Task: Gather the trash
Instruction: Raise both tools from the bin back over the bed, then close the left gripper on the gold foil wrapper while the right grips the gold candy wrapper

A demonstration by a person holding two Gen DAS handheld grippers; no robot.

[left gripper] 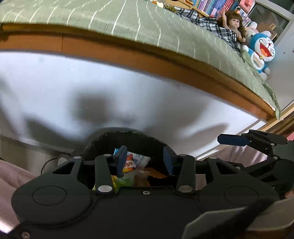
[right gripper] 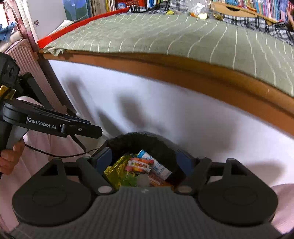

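Note:
A black-lined trash bin (left gripper: 128,133) (right gripper: 137,136) stands on the floor against the bed's white side panel. Inside lie wrappers: a gold-green foil wrapper (right gripper: 117,171), an orange-red packet (right gripper: 140,164) and a white-blue packet (right gripper: 158,165) (left gripper: 138,159). My left gripper (left gripper: 145,159) hovers over the bin's mouth, open, nothing between its blue fingers (left gripper: 121,158). My right gripper (right gripper: 144,158) hangs above the same bin, open wide and empty. Each gripper shows side-on in the other's view: the right one (left gripper: 231,139), the left one (right gripper: 88,128). More loose wrappers (right gripper: 200,12) lie on the bed's far side.
A bed with a green striped sheet (right gripper: 183,40) and wooden frame (left gripper: 165,60) fills the upper view. A plaid cloth (left gripper: 211,23), a doll (left gripper: 234,23) and a blue plush (left gripper: 262,49) sit on it. Bookshelves stand behind. A hand (right gripper: 9,156) holds the left gripper's handle.

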